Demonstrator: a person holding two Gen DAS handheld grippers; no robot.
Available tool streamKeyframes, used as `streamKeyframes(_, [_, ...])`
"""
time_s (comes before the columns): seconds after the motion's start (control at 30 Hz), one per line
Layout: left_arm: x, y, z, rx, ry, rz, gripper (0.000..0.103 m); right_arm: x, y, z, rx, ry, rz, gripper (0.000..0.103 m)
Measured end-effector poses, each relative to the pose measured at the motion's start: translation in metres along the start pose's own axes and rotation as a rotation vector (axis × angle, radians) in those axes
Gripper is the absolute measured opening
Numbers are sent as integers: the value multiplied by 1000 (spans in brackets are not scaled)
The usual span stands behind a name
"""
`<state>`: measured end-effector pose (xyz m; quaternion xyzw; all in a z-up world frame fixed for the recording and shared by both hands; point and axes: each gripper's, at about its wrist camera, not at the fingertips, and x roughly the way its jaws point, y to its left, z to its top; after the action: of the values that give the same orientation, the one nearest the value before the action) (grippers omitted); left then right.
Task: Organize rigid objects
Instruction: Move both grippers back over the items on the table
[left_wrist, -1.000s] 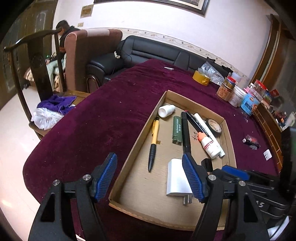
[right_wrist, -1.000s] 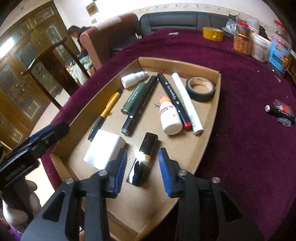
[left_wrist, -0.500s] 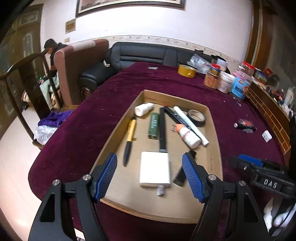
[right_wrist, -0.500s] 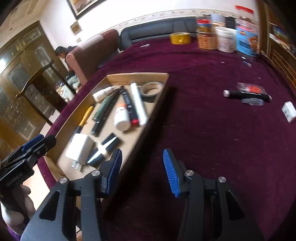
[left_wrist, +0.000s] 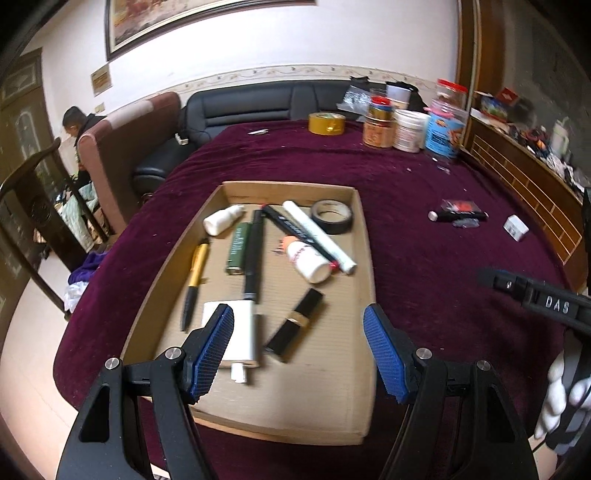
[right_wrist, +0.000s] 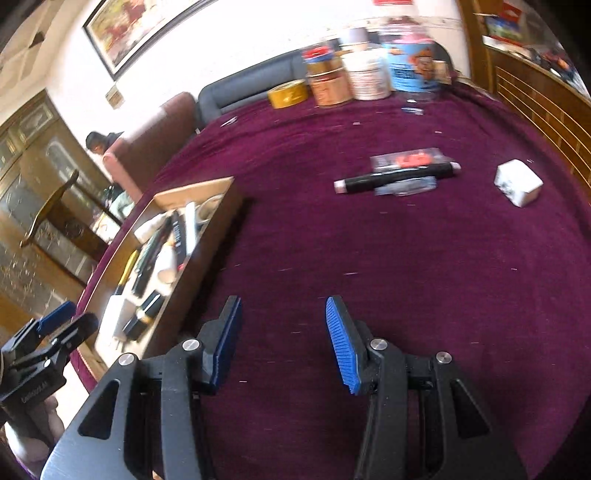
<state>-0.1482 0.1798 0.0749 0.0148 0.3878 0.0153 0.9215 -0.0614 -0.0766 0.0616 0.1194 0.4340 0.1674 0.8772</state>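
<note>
The left tool (left_wrist: 298, 349) hovers spread and empty above the near end of the shallow brown cardboard tray (left_wrist: 364, 236), which holds pens, bottles, a white charger block (left_wrist: 242, 338) and a black lipstick tube (left_wrist: 295, 325). The right tool (right_wrist: 282, 341), also spread and empty, hangs over bare maroon cloth on the bench (right_wrist: 406, 266), just right of the tray's right wall. Well ahead lie a black marker pen (right_wrist: 397, 178) and a small white box (right_wrist: 518, 181), apart from each other.
</note>
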Motion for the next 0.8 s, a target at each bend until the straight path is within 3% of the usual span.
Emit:
streamKeyframes(0.2, [5,-44,11,38,51,-165,69,-29,-65,5,83,-44,-109,45])
streamKeyframes(0.47, [63,-110,10,129,158,-278,69,-67,-146,4,278,-79,-221,47])
streamKeyframes(0.67, [105,-116,21,73,192,-320,69,-60,-160,16,299,-64,-250,47])
streamKeyframes(0.7, [105,-117,20,78,162,-318,70,-56,-162,20,295,-59,-249,47])
streamKeyframes(0.8, [104,-121,20,96,166,-355,83,-33,-152,36,268,-28,-207,47])
